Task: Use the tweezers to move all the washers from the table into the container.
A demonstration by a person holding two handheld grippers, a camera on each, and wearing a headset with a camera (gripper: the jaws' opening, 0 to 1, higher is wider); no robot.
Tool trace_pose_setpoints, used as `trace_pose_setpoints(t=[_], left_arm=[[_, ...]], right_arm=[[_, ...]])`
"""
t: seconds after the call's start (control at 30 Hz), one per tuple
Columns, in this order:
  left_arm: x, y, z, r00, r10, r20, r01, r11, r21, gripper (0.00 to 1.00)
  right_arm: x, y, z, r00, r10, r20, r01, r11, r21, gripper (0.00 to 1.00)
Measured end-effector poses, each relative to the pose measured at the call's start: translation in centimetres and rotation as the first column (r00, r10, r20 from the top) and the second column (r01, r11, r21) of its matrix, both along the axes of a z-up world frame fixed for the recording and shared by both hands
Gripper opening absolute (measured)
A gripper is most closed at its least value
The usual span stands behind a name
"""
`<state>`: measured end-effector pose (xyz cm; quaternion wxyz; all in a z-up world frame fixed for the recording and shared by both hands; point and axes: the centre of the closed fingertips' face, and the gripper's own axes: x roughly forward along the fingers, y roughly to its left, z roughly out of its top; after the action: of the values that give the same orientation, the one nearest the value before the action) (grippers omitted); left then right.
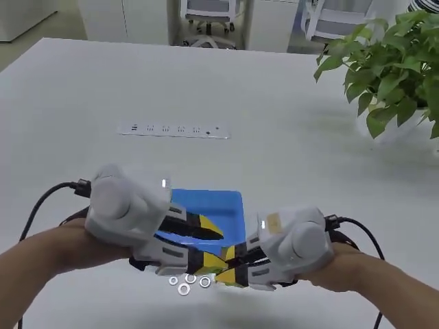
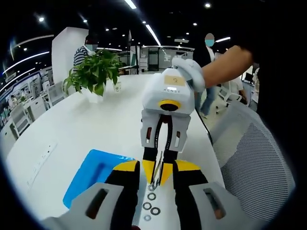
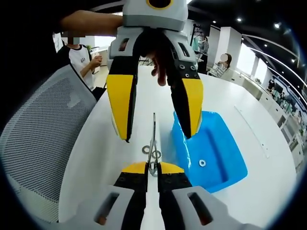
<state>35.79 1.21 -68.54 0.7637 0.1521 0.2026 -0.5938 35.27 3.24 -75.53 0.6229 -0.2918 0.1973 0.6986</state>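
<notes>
**Tweezers poised over loose washers beside a blue tray**

Two hand-held grippers meet nose to nose, low over a white table. The right gripper is clamped on the back end of thin metal tweezers, which point toward the left gripper. The left gripper's jaws are spread wide and grasp nothing. They sit on either side of the tweezers' front end without touching it.

A small cluster of washers lies on the table under the two grippers, near the blue tray on the person's side of it. In the right gripper view, one washer lies on the table just beside the tweezers. Another washer already rests inside the tray. Whether the tweezer tips hold a washer cannot be made out.

The step in hand looks like picking up a single washer. The left jaws probably need to close gently on the tweezer arms so the tips pinch one washer by its rim. Too hard a squeeze could flick the washer away or twist the tweezers in the right gripper's hold. Keeping the tips low, taking the outermost washer first and lifting just clear of the tray's wall should keep the carry short.
</notes>
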Motion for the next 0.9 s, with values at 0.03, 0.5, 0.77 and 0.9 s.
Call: trace_pose_setpoints(t=[0.03,0.5,0.77,0.9], left_arm=[[-0.1,0.0,0.0,1.000,0.005,-0.005,-0.005,1.000,-0.005,0.34],[-0.6,1.5,0.6,0.995,0.095,-0.026,-0.097,0.993,-0.062,0.68],[-0.9,3.1,0.9,0.988,0.155,-0.021,-0.156,0.985,-0.067,0.79],[-0.9,3.8,0.9,0.984,0.175,-0.017,-0.176,0.982,-0.063,0.83]], right_arm=[[0.0,0.0,0.1,1.000,-0.001,-0.001,0.001,1.000,0.001,0.07],[-0.1,-0.1,2.1,1.000,0.019,0.004,-0.019,1.000,0.011,0.08],[0.2,-0.1,3.5,1.000,0.024,0.005,-0.024,0.999,0.021,0.08],[0.4,-0.1,4.0,1.000,0.023,0.003,-0.023,0.999,0.025,0.08]])
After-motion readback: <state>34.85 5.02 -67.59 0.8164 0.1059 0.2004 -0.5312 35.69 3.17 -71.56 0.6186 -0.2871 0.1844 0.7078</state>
